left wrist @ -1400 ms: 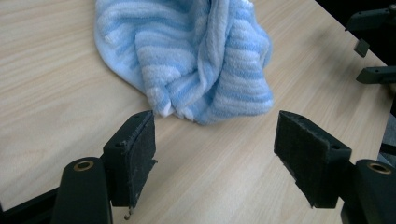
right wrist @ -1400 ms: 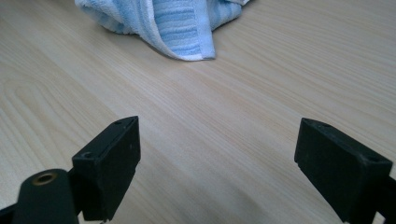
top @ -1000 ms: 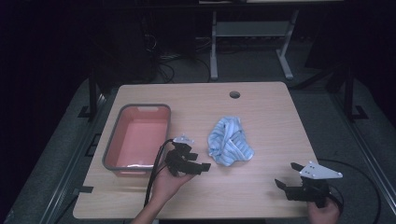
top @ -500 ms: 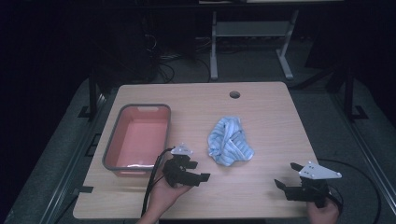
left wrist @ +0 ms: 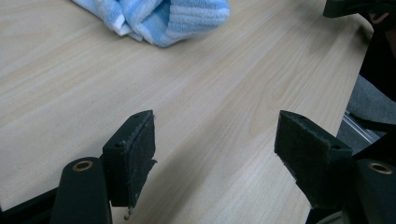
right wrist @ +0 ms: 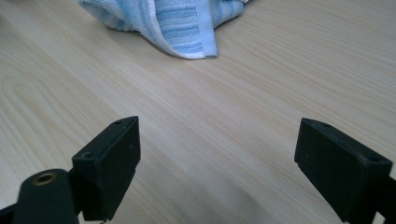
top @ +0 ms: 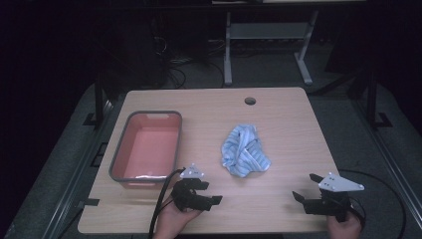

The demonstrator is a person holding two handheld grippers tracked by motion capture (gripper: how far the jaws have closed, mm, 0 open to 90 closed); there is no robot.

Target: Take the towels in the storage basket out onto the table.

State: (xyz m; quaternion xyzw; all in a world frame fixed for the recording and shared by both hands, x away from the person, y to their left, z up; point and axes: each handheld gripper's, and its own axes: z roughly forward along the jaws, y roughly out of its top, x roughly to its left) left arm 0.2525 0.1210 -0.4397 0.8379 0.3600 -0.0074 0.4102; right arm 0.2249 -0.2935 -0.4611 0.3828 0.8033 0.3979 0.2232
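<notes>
Two claws [top: 211,191] [top: 304,188] gaping, empty, near crumpled blue towel [top: 244,151], wooden table [top: 278,119]

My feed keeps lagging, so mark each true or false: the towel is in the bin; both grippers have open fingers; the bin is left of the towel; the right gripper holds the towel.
1. The blue towel lies in the pink bin: false, it lies bunched on the table.
2. The left gripper and right gripper both have open fingers: true.
3. In the high view, the bin is left of the towel: true.
4. The right gripper holds the towel: false, nothing is between its fingers.
</notes>
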